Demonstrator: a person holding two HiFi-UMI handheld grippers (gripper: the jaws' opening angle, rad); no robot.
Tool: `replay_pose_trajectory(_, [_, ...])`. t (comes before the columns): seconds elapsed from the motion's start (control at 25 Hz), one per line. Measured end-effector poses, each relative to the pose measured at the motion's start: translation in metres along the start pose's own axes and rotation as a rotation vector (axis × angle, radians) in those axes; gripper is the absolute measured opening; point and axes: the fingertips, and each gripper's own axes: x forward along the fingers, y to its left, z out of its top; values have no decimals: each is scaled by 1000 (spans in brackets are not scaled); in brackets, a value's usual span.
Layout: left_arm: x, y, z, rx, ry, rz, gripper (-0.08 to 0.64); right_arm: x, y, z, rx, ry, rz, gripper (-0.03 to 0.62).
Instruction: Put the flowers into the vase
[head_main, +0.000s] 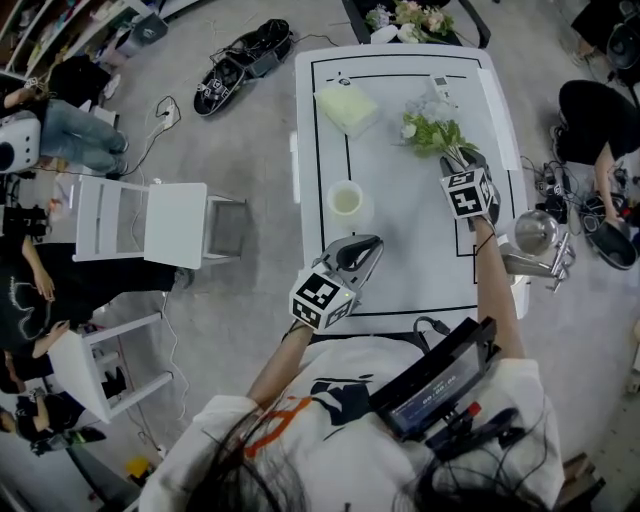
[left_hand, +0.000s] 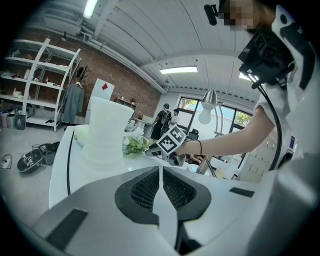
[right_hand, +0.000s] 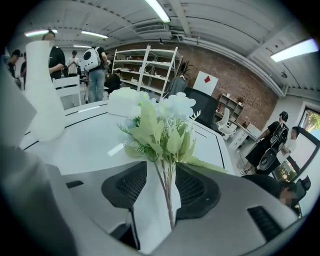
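White tabletop (head_main: 400, 250) with black border lines bears a bunch of white artificial flowers with green leaves (head_main: 432, 128) at its far right. Its stems lie between the wide-apart jaws of the right gripper (head_main: 465, 160). A pale ribbed vase (head_main: 346, 198) stands nearer the table's left edge. The left gripper (head_main: 362, 252) hovers closed and empty.

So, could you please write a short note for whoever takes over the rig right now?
Left gripper: shut, empty, over the near side of the table, short of the vase.
Right gripper: open, with the stems of the flowers between its jaws, not clamped.
Flowers lie on the table's far right. The vase stands upright at mid-left, with no flowers in it.
Done: right gripper lined up on the stems.
Left: close on the stems, lift, put the flowers into the vase.
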Motion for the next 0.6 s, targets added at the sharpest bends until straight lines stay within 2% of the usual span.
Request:
replay_pose_trajectory(0.12, [-2, 1, -2, -3, 4, 14, 14, 8, -3, 2, -7, 22, -1, 184])
replay_pose_trajectory(0.32, [-9, 6, -5, -12, 2, 46, 14, 19, -3, 0, 14, 44, -12, 113])
replay_pose_trajectory(0.6, [-21, 14, -7, -29, -10, 98, 14, 24, 5, -3, -2, 111, 51, 44])
